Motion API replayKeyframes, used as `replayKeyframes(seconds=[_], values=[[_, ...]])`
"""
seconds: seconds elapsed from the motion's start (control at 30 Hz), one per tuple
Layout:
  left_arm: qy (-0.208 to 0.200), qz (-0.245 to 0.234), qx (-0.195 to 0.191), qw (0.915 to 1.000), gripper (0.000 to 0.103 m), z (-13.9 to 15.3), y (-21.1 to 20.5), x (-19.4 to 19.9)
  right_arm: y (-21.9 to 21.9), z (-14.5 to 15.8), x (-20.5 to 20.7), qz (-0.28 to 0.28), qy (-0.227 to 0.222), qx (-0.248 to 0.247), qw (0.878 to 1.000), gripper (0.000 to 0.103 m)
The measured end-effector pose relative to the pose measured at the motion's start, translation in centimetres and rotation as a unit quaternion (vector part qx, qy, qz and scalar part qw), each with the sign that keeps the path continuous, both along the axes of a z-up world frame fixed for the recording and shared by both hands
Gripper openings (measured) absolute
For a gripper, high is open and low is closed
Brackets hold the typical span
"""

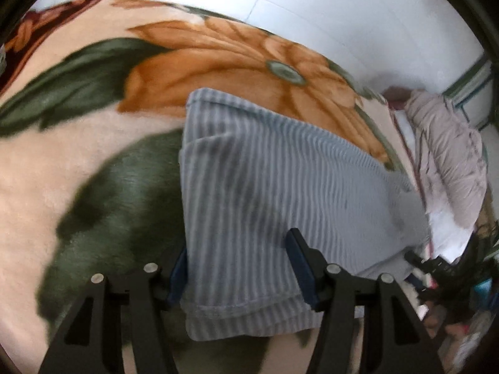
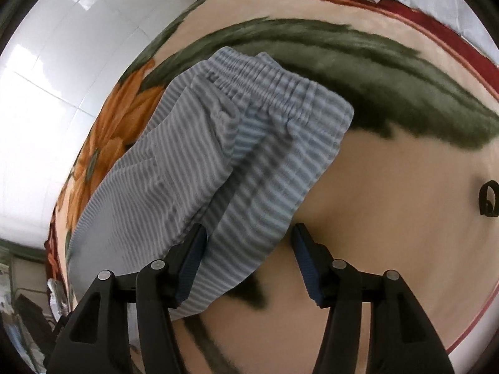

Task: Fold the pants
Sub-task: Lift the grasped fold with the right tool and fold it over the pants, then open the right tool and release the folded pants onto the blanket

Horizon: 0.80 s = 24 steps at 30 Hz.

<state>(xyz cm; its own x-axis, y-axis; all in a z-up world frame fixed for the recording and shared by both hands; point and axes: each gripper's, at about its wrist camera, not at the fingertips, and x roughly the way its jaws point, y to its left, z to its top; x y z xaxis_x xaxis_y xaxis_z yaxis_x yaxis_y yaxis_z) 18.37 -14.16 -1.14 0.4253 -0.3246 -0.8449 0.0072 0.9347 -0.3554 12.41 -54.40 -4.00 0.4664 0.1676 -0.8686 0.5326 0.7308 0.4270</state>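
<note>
we're looking down at the striped pants (image 1: 265, 187), grey-blue and white, lying folded on a plush floral blanket (image 1: 78, 171) with a big orange flower (image 1: 224, 62) and dark green leaves (image 1: 118, 212) on a peach ground. in the left wrist view a hemmed edge of the pants lies nearest the camera and the cloth runs away toward the flower.

our left hand-held gripper (image 1: 237, 268) hangs right over that near end, its jaws standing partly apart. the pants cloth fills the gap between the blue pads (image 1: 301, 268), yet we can't see the pads pressing on it, so nothing looks gripped here.

over in the right wrist view we see the gathered elastic waistband (image 2: 268, 78) at the far end of the pants (image 2: 174, 162), layers stacked on each other. our right hand-held gripper (image 2: 249, 258) also has its jaws partly apart. a fold of striped cloth lies between the fingers, close against the left pad (image 2: 193, 265), while the right pad sits over bare blanket (image 2: 389, 202), clear of the cloth. no hold that we can make out.

a white tiled wall (image 2: 56, 93) rises beyond the blanket, and a pale pink quilted garment (image 1: 446, 155) is heaped at the right edge of the left view. both views are a little blurred.
</note>
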Motion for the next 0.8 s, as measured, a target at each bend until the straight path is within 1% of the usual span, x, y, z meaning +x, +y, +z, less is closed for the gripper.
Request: replayKeyframes(seconds=[0.03,0.07,0.1,0.13,0.17,0.2,0.23,0.27,0.33,0.4,0.47,0.57,0.67,0.8], values=[[-0.002,-0.001,0.011,0.9999,0.047,-0.1,-0.2,-0.1,0.1,-0.1,0.0,-0.003,0.001,-0.001,1.0,0.056],[-0.002,0.0,0.016,0.9999,0.041,-0.1,-0.2,-0.2,0.2,-0.1,0.2,-0.004,0.001,-0.001,1.0,0.045],[-0.001,0.001,0.013,0.9999,0.028,-0.1,-0.2,-0.2,0.3,0.0,0.3,-0.004,0.0,-0.002,1.0,0.04],[-0.001,0.003,0.008,1.0,0.016,0.0,-0.1,-0.3,0.5,0.1,0.3,0.004,-0.006,0.002,1.0,0.028],[-0.004,0.006,0.004,1.0,0.016,0.2,-0.1,-0.3,0.7,0.2,0.6,0.009,-0.014,0.009,1.0,0.021],[-0.012,0.011,0.005,0.9999,0.014,0.6,0.0,-0.5,0.8,0.5,0.5,0.015,-0.022,0.01,1.0,0.02],[-0.025,0.012,0.008,0.9996,0.013,1.1,-0.1,-0.8,0.8,0.5,0.5,0.015,-0.022,0.01,1.0,0.014],[-0.036,0.008,0.015,0.9992,0.013,1.7,-0.3,-1.1,0.8,0.7,0.4,0.018,-0.027,0.011,0.999,0.011],[-0.051,0.005,0.015,0.9986,0.013,3.0,-0.1,-1.7,0.9,1.6,0.0,0.018,-0.051,0.026,0.998,0.011],[-0.054,0.014,0.005,0.9984,0.012,4.3,0.6,-2.3,1.2,2.5,-0.5,0.016,-0.064,0.036,0.997,0.01],[-0.056,0.017,0.007,0.9983,0.012,5.4,1.2,-2.8,1.6,3.8,-1.4,0.02,-0.079,0.05,0.995,0.01],[-0.056,0.029,0.026,0.9976,0.012,6.9,2.9,-4.1,3.5,5.3,-2.8,0.037,-0.087,0.062,0.994,0.01],[-0.043,0.043,0.034,0.9976,0.012,7.6,5.6,-5.8,5.8,6.3,-4.3,0.054,-0.096,0.071,0.991,0.01],[-0.038,0.059,0.072,0.9949,0.012,8.4,9.3,-9.1,9.2,6.4,-6.8,0.072,-0.093,0.104,0.988,0.01]])
